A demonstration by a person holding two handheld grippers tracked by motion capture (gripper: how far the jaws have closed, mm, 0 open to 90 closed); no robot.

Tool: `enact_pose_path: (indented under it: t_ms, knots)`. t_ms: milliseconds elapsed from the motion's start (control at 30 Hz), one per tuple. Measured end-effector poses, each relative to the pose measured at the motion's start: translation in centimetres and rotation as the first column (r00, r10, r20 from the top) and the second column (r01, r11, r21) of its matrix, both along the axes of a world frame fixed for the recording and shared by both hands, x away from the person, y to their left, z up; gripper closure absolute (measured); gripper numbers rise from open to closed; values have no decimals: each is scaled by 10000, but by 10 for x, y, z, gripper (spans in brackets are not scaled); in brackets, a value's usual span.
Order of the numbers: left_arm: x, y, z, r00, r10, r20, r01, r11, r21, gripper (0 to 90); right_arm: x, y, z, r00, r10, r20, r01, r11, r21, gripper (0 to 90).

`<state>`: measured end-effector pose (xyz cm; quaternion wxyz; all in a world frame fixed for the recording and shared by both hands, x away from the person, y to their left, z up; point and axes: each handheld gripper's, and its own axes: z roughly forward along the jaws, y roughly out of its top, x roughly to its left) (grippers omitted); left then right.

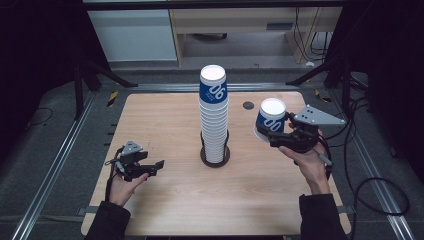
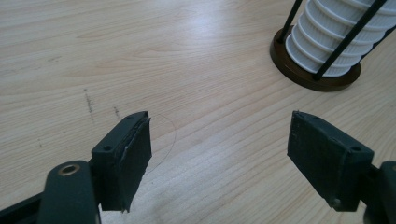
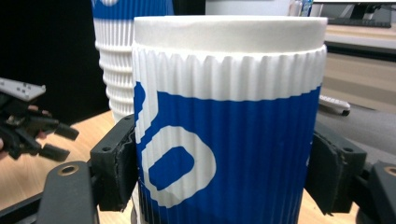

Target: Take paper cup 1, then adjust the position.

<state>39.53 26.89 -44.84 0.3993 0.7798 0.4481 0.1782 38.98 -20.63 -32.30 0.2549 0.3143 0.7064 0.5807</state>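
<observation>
Blue-and-white cup [image 1: 271, 120], clamped upside down by right gripper [image 1: 274, 136] at frame right: lower level onto table [image 1: 165, 210]. Left gripper [image 1: 159, 165] jaws stand apart, empty.

One cup stack [image 1: 214, 120], one loose cup [image 1: 270, 119], one stand [image 1: 215, 156], two claws.
</observation>
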Motion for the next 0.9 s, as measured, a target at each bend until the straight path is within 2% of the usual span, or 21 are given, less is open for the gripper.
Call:
enact_pose_path:
  t_ms: [300, 467, 533, 733, 900]
  knots:
    - [-5, -6, 10, 9983, -577, 64, 576, 9983, 59, 220, -4, 3, -30, 9961, 697, -533, -719, 9966, -403, 232]
    - [-8, -9, 17, 9951, -991, 21, 991, 9951, 35, 222, -7, 6, -47, 9871, 1321, -903, -1388, 9877, -727, 231]
    - [-8, -12, 18, 9924, -1232, -31, 1233, 9922, 168, 222, -7, 8, -53, 9825, 1572, -1003, -1659, 9825, -846, 231]
    - [-11, -20, 21, 9820, -1880, -160, 1881, 9821, 54, 223, -8, 19, -64, 9675, 2205, -1235, -2372, 9609, -1430, 230]
    - [-15, -28, 27, 9683, -2489, -214, 2485, 9684, -212, 232, -9, 32, -70, 9534, 2677, -1393, -2900, 9406, -1768, 229]
